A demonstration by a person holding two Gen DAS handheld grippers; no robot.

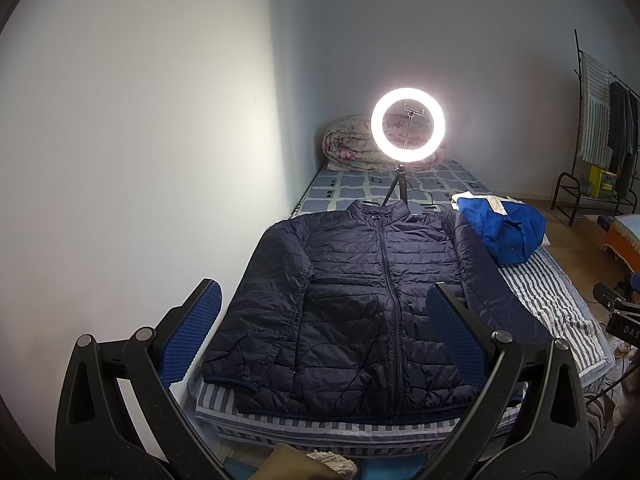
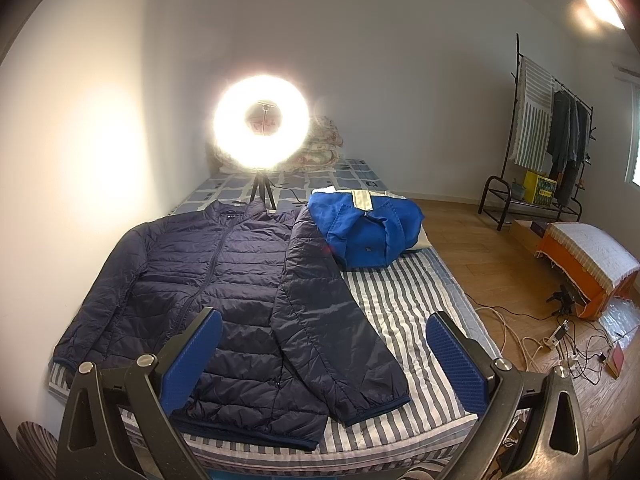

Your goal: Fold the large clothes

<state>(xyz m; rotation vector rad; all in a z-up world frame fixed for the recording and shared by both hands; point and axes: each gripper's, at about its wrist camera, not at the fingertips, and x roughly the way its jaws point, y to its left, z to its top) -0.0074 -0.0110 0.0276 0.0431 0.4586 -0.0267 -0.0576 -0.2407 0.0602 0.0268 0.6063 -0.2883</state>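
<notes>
My left gripper [image 1: 324,320] and right gripper [image 2: 325,354] both hang above the foot of the bed, jaws spread wide and empty, blue ribbed pads [image 2: 456,364] facing each other. Beneath them the navy puffer jacket [image 1: 360,296] lies face up and zipped on the striped bed cover [image 2: 404,300], hem nearest me, collar away, both sleeves laid down along its sides. Risks, as I judge them: the quilted shell looks slick and puffy, so a shallow pinch at a cuff or hem may slip out, and trapped air may make a fold spring open; the left sleeve [image 1: 256,308] lies at the wall-side edge of the mattress and could slide off. Just beyond the right sleeve [image 2: 332,320] sits a bundled blue garment [image 2: 368,232], touching or nearly touching it, and a swung sleeve could drag it. Further back the ring light tripod [image 1: 396,188] stands close behind the collar; a lifted jacket could topple it. Its glare washes out the right view. Readable writing: only "DAS" on a dark device [image 1: 624,326] at the left view's right edge; small garment tags are illegible
</notes>
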